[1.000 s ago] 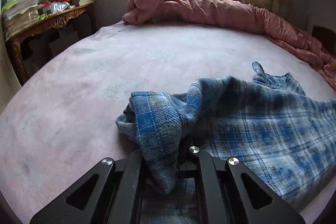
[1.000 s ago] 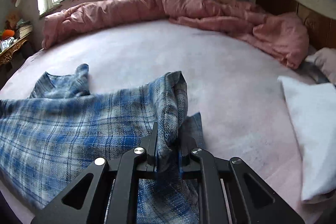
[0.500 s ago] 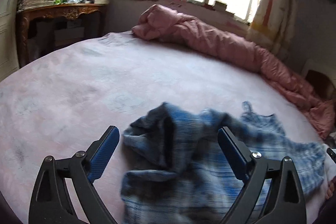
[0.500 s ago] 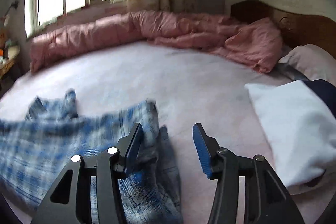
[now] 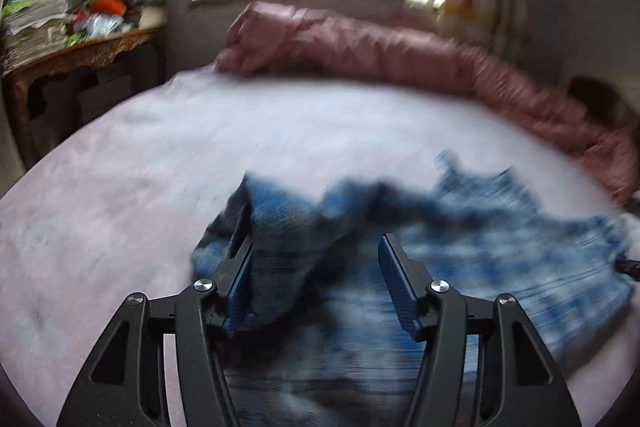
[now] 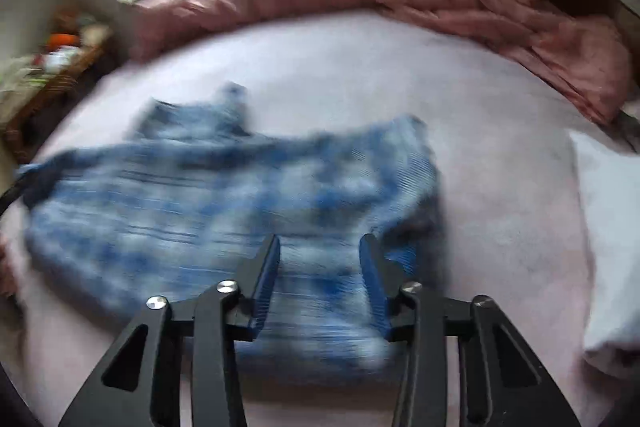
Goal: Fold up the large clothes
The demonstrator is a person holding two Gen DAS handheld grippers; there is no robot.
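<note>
Blue plaid garment [image 5: 472,235] lying rumpled on the pink bed [image 5: 168,163], near edge bunched in front of both tools, a strap or sleeve end poking up on the far side. Left hand-held gripper [image 5: 316,279] parted, jaws just been closing after a wide release, a hump of cloth rising between them and lying against the left pad, not pinched. Right hand-held gripper [image 6: 320,279] also parted with a narrower gap, jaws just been closing too, hovering above the flat cloth near its right edge, nothing clamped. Likely re-gripping for the next fold: best to take one clean edge or corner per side rather than a wad, keep both grips level, tighten the cloth between them before carrying it over, and smooth the bunched ridge first. Heavy motion blur throughout. No brand, label or legible writing anywhere, including the papers on the desk [image 5: 80,55]
</note>
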